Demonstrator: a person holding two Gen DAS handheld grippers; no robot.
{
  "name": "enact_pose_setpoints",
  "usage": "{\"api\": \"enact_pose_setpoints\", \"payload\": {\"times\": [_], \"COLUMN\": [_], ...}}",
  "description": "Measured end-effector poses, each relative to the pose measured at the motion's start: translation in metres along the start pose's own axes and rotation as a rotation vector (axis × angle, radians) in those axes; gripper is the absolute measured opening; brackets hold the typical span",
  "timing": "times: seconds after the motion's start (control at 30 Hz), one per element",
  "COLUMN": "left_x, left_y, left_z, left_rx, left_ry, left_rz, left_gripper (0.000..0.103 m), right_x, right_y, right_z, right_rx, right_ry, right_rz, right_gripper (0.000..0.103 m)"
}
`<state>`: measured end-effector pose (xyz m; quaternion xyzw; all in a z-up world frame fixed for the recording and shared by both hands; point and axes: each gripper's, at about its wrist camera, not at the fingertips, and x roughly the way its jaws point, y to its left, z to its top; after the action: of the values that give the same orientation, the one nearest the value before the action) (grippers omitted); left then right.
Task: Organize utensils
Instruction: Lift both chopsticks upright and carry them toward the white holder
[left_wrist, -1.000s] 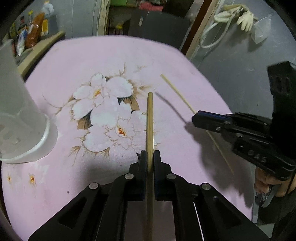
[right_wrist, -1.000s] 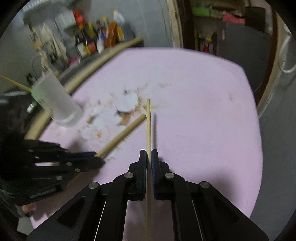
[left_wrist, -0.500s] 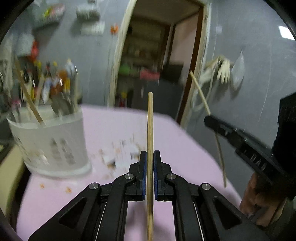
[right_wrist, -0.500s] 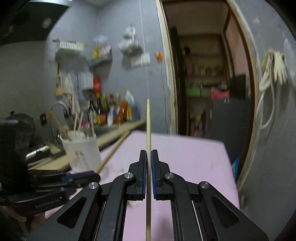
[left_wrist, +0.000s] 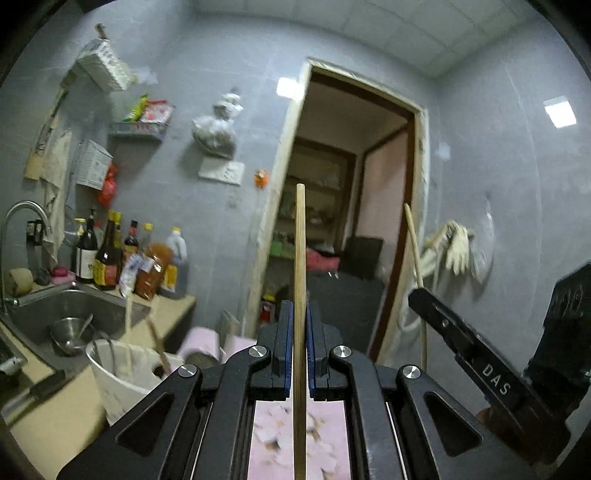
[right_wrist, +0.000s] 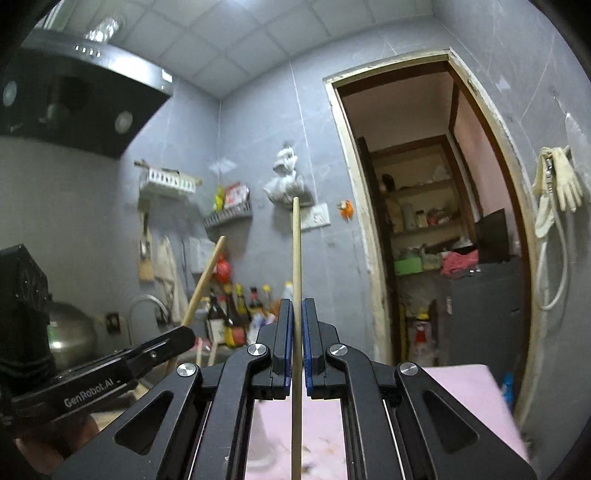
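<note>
My left gripper (left_wrist: 300, 314) is shut on a wooden chopstick (left_wrist: 300, 258) that points upward, lifted above the pink flowered table (left_wrist: 321, 443). My right gripper (right_wrist: 294, 314) is shut on a second, thinner chopstick (right_wrist: 295, 258), also held upright. In the left wrist view the right gripper (left_wrist: 417, 293) shows at the right with its chopstick (left_wrist: 413, 243). In the right wrist view the left gripper (right_wrist: 186, 334) shows at the left with its chopstick (right_wrist: 205, 280). A white utensil holder (left_wrist: 122, 376) with a few sticks in it stands at the lower left of the left wrist view.
A steel sink (left_wrist: 66, 314) with a bowl and a tap lies left, with sauce bottles (left_wrist: 107, 258) behind it. A range hood (right_wrist: 81, 103) hangs upper left. An open doorway (right_wrist: 424, 229) is ahead. Rubber gloves (right_wrist: 557, 184) hang on the right wall.
Both grippers have risen from the table and tilted upward, each carrying its chopstick. The views swung from the tabletop to the wall and doorway.
</note>
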<state>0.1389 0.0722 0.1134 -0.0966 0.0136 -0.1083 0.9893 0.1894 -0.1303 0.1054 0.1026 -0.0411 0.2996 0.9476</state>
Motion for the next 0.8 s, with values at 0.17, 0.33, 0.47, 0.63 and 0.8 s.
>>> {"api": "enact_pose_setpoints", "payload": {"times": [0.17, 0.33, 0.47, 0.63, 0.8], "left_x": [0.002, 0.005, 0.012, 0.025, 0.04], "left_y": [0.055, 0.102, 0.136, 0.163, 0.176], "left_z": [0.037, 0.054, 0.055, 0.05, 0.038], "left_rx": [-0.071, -0.119, -0.169, -0.214, -0.23], "left_ry": [-0.048, -0.103, -0.141, -0.187, -0.229], "left_rz": [0.033, 0.078, 0.116, 0.148, 0.21], "left_gripper": [0.004, 0.004, 0.004, 0.004, 0.004], "right_x": [0.033, 0.066, 0.084, 0.1, 0.113], "right_y": [0.006, 0.012, 0.018, 0.022, 0.028], "right_z": [0.004, -0.005, -0.018, -0.034, -0.049], "right_rx": [0.092, 0.154, 0.177, 0.162, 0.133], "right_ry": [-0.049, -0.093, -0.11, -0.113, -0.105], "right_rz": [0.074, 0.111, 0.109, 0.09, 0.086], "right_gripper": [0.003, 0.003, 0.003, 0.003, 0.003]}}
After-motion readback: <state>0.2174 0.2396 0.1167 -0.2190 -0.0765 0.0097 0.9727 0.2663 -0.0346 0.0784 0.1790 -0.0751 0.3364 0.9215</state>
